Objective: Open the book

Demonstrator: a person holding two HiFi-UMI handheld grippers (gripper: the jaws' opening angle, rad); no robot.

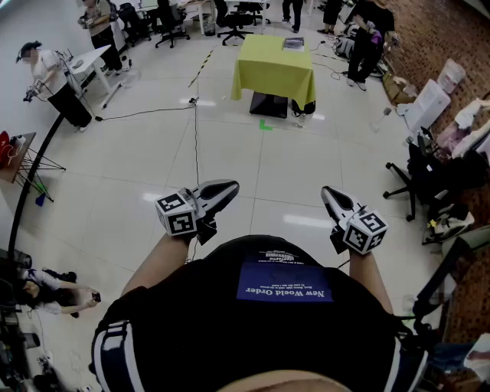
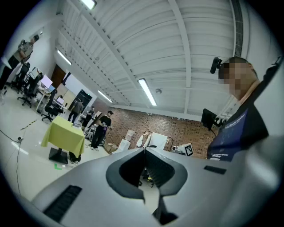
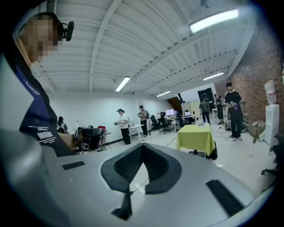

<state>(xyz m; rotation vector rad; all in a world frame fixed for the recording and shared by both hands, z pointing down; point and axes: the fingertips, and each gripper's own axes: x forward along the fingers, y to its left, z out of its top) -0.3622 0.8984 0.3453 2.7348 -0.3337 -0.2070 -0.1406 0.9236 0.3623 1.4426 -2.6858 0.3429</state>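
Note:
The book point(image 1: 293, 44) lies flat and closed, a dark cover on the far edge of a table draped in a yellow-green cloth point(image 1: 273, 73), far off across the white floor. Both grippers are held close to my body, well short of that table. My left gripper point(image 1: 230, 187) points forward with its jaws shut and nothing between them. My right gripper point(image 1: 328, 193) is likewise shut and empty. In the left gripper view the grey jaws meet at their tips point(image 2: 144, 150), with the yellow table point(image 2: 64, 135) small at the left. In the right gripper view the tips point(image 3: 142, 145) also meet, and the table point(image 3: 195, 137) stands to the right.
A black cable point(image 1: 196, 138) runs along the floor toward the table. Office chairs point(image 1: 233, 23) and several people stand at the back. A black chair with clutter point(image 1: 429, 180) is at the right by a brick wall. A person crouches at the lower left point(image 1: 46, 291).

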